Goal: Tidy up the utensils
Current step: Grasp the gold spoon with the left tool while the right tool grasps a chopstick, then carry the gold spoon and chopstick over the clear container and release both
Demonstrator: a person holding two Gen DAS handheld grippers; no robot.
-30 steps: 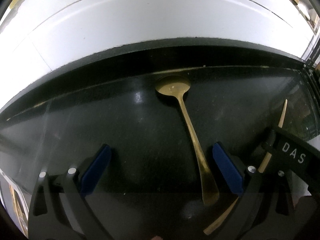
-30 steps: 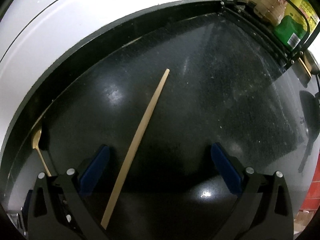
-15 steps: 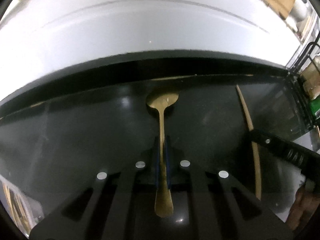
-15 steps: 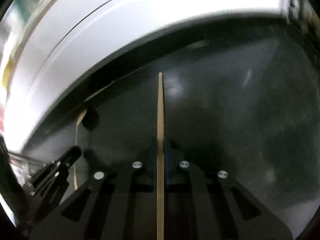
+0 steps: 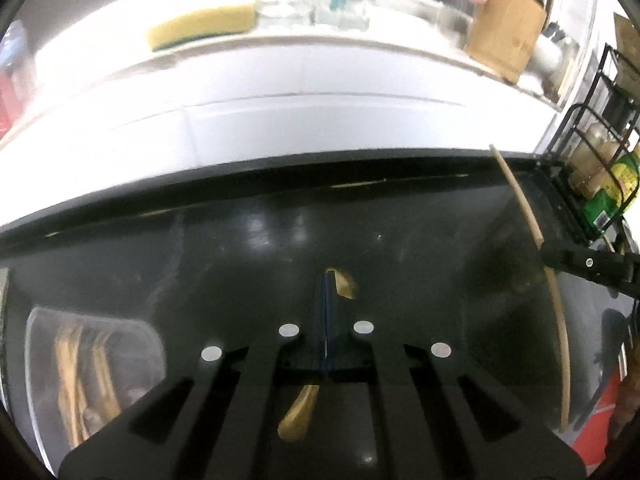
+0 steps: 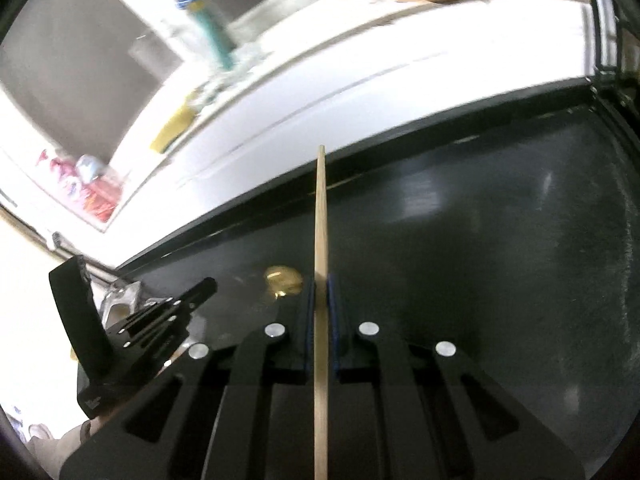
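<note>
The left gripper [image 5: 326, 280] was clamped on the gold spoon [image 5: 298, 416], whose bowl showed just above its 2 pads. The right gripper [image 6: 320, 284] pinched the wooden chopstick [image 6: 321, 216] at frame centre. A clear container [image 5: 94, 376], lower left, perhaps held more utensils.

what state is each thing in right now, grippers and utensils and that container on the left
left gripper: shut on gold metal spoon
gold metal spoon: clamped, lifted off the black counter
right gripper: shut on wooden chopstick
wooden chopstick: clamped mid-length, raised
clear plastic container: open, holding wooden utensils
</note>
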